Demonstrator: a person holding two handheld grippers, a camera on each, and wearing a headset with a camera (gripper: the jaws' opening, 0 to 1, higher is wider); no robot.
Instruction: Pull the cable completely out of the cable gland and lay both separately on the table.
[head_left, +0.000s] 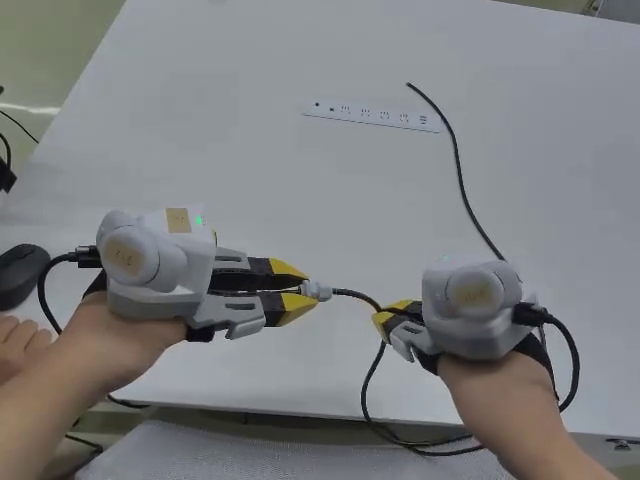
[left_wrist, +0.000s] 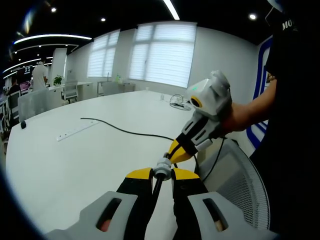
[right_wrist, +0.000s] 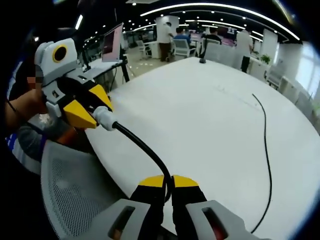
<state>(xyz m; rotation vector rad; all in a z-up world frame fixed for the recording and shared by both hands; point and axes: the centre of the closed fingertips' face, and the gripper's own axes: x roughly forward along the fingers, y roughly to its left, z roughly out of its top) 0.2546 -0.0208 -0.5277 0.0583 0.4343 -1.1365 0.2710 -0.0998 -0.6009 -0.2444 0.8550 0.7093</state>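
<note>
A small grey cable gland (head_left: 316, 291) sits at the yellow tips of my left gripper (head_left: 303, 287), which is shut on it; the gland (left_wrist: 162, 169) also shows between its jaws. A black cable (head_left: 352, 295) runs out of the gland (right_wrist: 102, 118) to my right gripper (head_left: 385, 318), shut on the cable (right_wrist: 150, 153) a short way along. Both grippers hover just above the near edge of the white table (head_left: 300, 180), facing each other. The cable's free end loops down below the table edge.
A white power strip (head_left: 372, 115) lies at the far middle of the table with its black lead (head_left: 462, 180) curving toward the right gripper. A dark mouse (head_left: 18, 273) rests at the left edge. A mesh chair (right_wrist: 75, 195) stands below the table edge.
</note>
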